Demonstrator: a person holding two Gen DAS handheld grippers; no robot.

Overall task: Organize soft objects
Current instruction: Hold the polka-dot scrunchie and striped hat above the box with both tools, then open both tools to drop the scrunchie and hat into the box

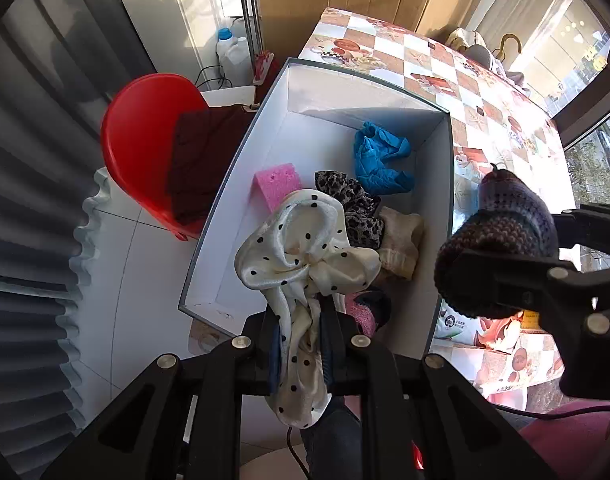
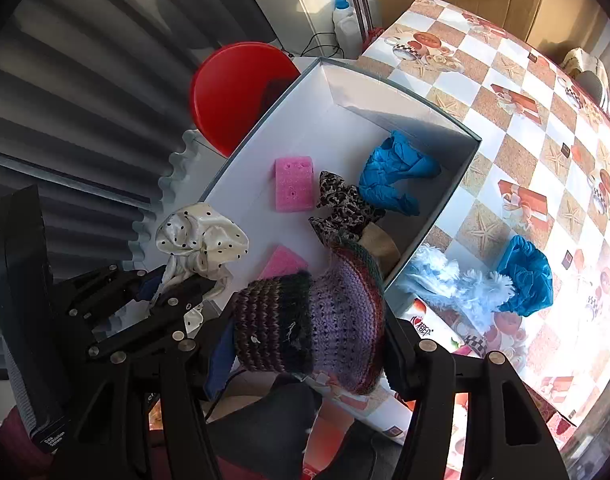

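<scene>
Beige cloth [image 1: 401, 240] partly under leopard scrunchie [image 1: 353, 208]

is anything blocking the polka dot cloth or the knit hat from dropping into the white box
Nothing visible blocks either. The polka dot cloth, in the left gripper, hangs over the open white box. The knit hat, in the right gripper, is at the box's near edge. Items already inside leave bare floor.

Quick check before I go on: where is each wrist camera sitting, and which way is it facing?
Left wrist: on the left gripper, facing steeply down into the white box; its fingers clamp the dotted scarf.
Right wrist: on the right gripper, facing down at the box's near end; it grips the knitted hat.
Shared: box, pink sponge, blue glove, each other's gripper.
</scene>
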